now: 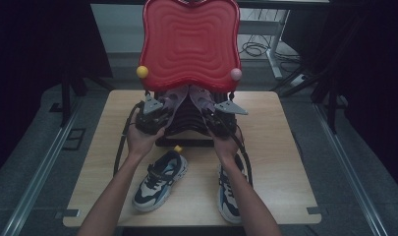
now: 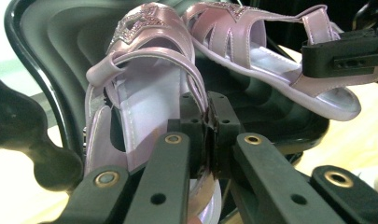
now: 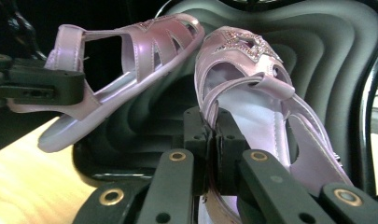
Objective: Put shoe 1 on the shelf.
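Note:
Two pink strappy sandals with glitter stars hang over a black ridged case [image 1: 186, 129] whose red lid [image 1: 189, 42] stands upright. My left gripper [image 1: 155, 112] is shut on the heel strap of the left sandal [image 1: 173, 98]. In the left gripper view the jaws [image 2: 207, 122] pinch that strap, and the sandal [image 2: 144, 88] points away, toe up. My right gripper [image 1: 217, 112] is shut on the right sandal [image 1: 201, 98]. The right gripper view has the jaws [image 3: 212, 135] clamped on the strap of that sandal [image 3: 252, 93]. Each sandal also appears in the other gripper view, side on, as a sandal [image 2: 270, 42] and a sandal [image 3: 130, 56].
A pair of blue, black and white sneakers lies on the wooden table [image 1: 280, 147] in front of the case, one sneaker [image 1: 159, 181] by my left forearm, the other sneaker [image 1: 230, 194] under my right forearm. A yellow ball [image 1: 142, 72] and a pink ball [image 1: 236, 74] sit at the lid's lower corners.

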